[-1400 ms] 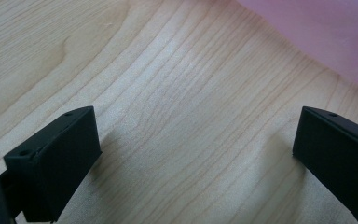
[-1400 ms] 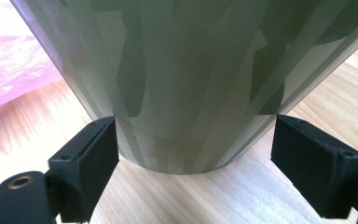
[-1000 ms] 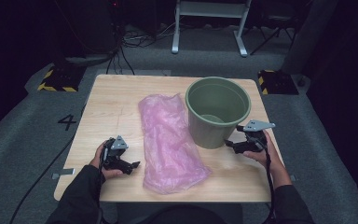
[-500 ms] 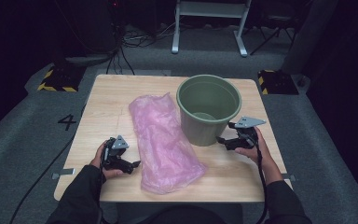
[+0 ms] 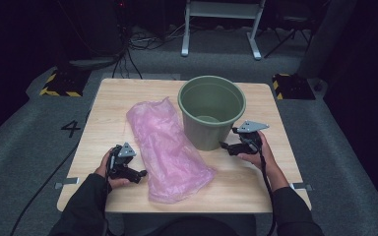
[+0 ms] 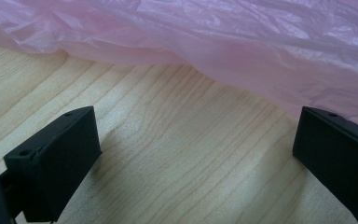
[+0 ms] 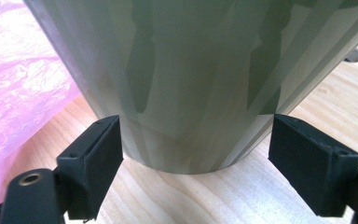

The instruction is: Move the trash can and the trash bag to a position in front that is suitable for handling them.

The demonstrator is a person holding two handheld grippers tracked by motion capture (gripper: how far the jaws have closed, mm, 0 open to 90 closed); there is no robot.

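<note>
A green plastic bucket (image 5: 211,110) stands upright on the wooden table (image 5: 108,105). A pink plastic bag (image 5: 170,147) lies flat just to its left, stretched from the table's middle toward the near edge. My right gripper (image 5: 225,146) is open and pressed up against the bucket's base (image 7: 186,93), one jaw on each side of it. My left gripper (image 5: 140,173) rests open on the table at the bag's left edge (image 6: 261,51), with bare wood between its jaws.
The table stands on grey carpet with a "4" marked on the floor (image 5: 71,129) at the left. A white metal stand (image 5: 221,22) and cables lie beyond the far edge. Yellow-black striped blocks (image 5: 59,84) sit near both far corners.
The bucket has slid left toward the table's middle, pushed by my right gripper, and the bag has shifted left with it. My left gripper has stayed in place.
</note>
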